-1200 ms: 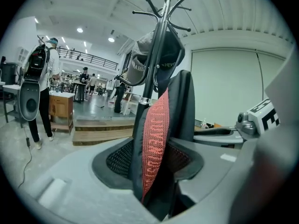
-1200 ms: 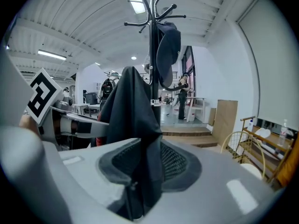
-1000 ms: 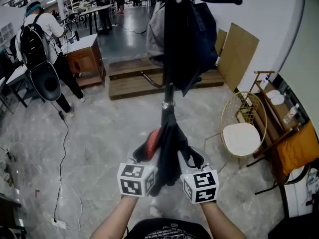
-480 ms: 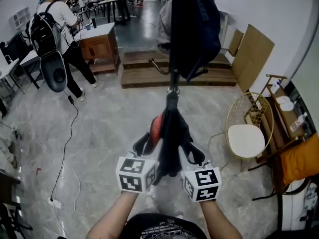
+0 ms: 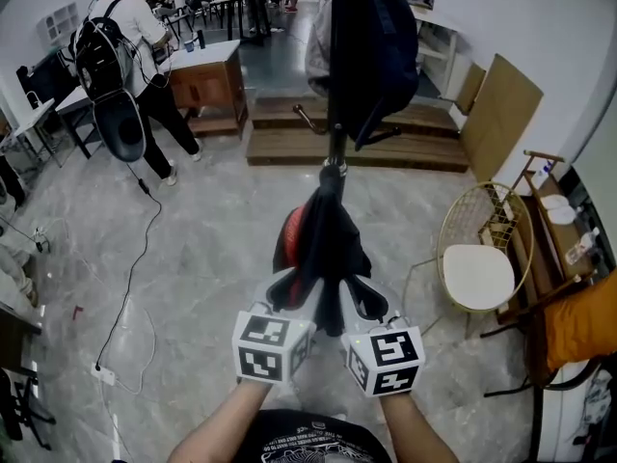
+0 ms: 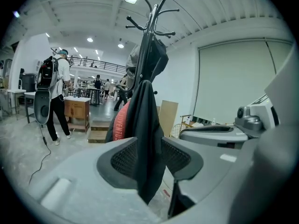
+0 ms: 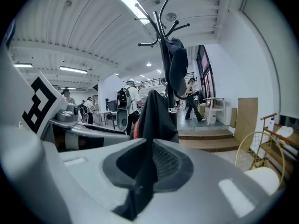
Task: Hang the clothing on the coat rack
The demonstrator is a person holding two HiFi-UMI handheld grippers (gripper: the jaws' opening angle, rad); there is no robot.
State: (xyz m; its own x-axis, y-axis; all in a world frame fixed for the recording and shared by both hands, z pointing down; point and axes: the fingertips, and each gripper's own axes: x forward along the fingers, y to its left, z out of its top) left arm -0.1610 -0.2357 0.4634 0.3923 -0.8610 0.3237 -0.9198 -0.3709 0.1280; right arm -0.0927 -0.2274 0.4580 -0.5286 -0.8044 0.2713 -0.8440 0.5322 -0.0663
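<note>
Right gripper [image 5: 359,302]: jaws just closed onto dark garment [image 5: 328,244]; left gripper [image 5: 287,292] clamped likewise. Coat rack [image 5: 336,148] upright, straight ahead, farther; both grippers equally near.

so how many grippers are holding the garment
2: the left gripper pinches the dark garment at its lower left; the right gripper, fingers just closed on it, at its lower right.
</note>
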